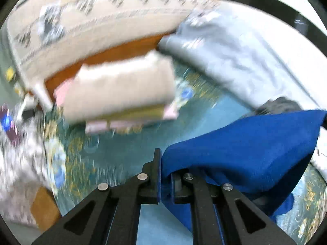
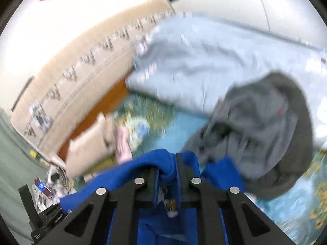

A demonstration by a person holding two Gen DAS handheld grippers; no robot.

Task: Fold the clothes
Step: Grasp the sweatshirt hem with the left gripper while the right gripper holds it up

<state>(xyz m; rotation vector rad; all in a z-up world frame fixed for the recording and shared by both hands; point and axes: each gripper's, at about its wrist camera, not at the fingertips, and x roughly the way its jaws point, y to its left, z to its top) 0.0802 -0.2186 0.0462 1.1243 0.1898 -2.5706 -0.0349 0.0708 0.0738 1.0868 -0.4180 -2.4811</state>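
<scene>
Right gripper (image 2: 167, 168) clamped on a bunched fold of blue garment (image 2: 130, 173), cloth draping down to the left and below the fingers. Just beyond and right of the tips, a crumpled grey hoodie (image 2: 261, 126). Farther ahead, pale grey bedding (image 2: 204, 57), blurred, possibly a quilt.

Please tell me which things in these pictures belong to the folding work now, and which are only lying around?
In the job:
- blue garment, gripped by both
- left gripper
- right gripper

Lying about:
- grey hoodie
- light grey cloth
- folded stack, beige on top
- patterned bed cover
- beige headboard cushion
</scene>
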